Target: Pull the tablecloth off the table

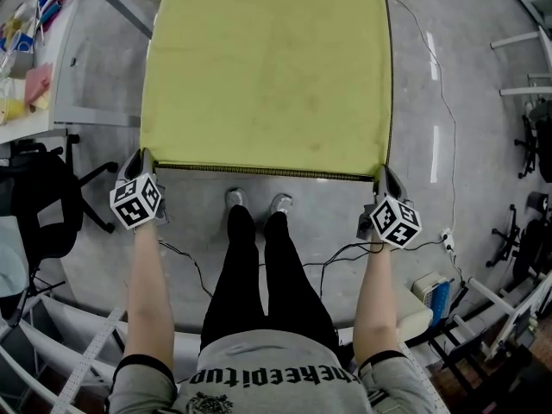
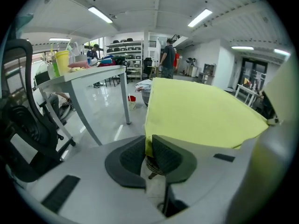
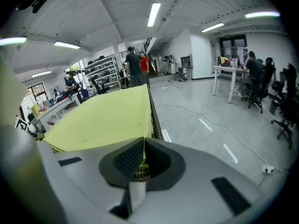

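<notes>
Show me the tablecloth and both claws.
tablecloth [image 1: 267,67], head view, middle of its yellow top.
left claw [image 2: 148,139], left gripper view, between its fingertips.
right claw [image 3: 144,140], right gripper view, between its fingertips.

The table top is being hidden wholly beneath the flat yellow-green fabric tablecloth [image 1: 267,67], whose far edge is being cut off by the head view's upper border. Its near corners are being concealed inside the left gripper [image 1: 142,160] and the right gripper [image 1: 382,176].
</notes>
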`<move>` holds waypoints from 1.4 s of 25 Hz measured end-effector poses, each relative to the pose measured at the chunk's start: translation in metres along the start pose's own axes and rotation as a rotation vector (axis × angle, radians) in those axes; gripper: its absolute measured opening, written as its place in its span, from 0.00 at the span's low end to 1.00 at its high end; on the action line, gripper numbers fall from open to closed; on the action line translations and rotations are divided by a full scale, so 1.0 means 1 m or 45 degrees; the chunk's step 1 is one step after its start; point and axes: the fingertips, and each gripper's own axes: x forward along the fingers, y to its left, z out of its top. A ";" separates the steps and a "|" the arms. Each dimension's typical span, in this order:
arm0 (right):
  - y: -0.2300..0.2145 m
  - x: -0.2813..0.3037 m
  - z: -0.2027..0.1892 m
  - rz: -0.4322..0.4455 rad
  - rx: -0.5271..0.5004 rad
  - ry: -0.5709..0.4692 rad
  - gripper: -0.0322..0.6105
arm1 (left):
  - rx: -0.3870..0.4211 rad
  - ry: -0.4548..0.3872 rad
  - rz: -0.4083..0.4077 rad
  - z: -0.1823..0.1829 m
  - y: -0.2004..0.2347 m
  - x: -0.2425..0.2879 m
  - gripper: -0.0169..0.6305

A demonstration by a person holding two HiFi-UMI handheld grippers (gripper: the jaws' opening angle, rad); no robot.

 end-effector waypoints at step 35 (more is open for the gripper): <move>0.160 -0.023 0.114 0.358 -0.225 -0.260 0.07 | 0.122 -0.223 -0.306 0.068 -0.071 -0.045 0.05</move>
